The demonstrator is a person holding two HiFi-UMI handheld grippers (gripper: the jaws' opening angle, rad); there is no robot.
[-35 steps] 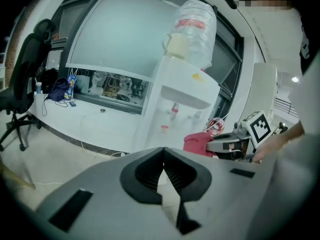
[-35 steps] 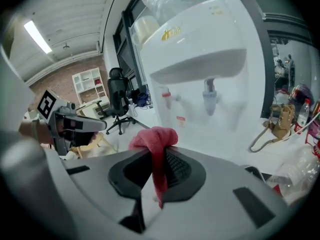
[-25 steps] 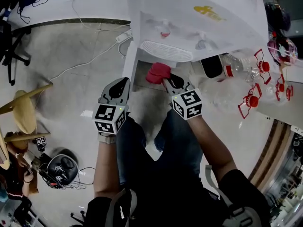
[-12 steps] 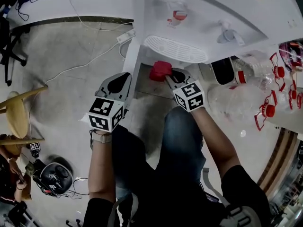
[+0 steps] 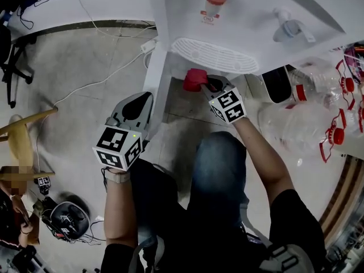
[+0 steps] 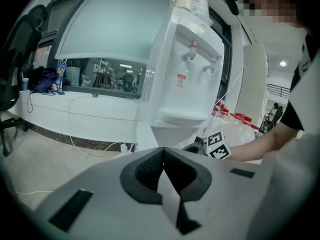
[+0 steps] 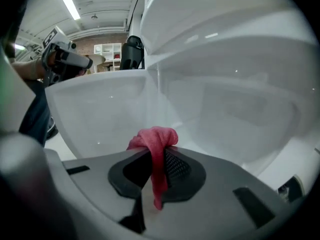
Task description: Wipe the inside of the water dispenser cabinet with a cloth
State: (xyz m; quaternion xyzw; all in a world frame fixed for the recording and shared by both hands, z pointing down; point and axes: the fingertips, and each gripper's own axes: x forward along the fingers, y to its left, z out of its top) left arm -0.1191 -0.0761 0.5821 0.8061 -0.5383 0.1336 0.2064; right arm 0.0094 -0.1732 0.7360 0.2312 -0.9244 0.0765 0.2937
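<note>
Vs. 1 s ago, the red cloth [image 5: 195, 79] has been carried further in under the drip tray [image 5: 213, 56] of the water dispenser [image 5: 244, 16], and white walls of the cabinet [image 7: 225, 109] are now seen all round it. It is pinched by the right gripper [image 5: 207, 85], jaws clamped on a fold w/ the rest bunched above the tips. The left gripper [image 5: 136, 107] has been drawn back a bit, jaws together, nothing between. Wiping is judged just begun; cloth-to-wall contact can't be confirmed.
</note>
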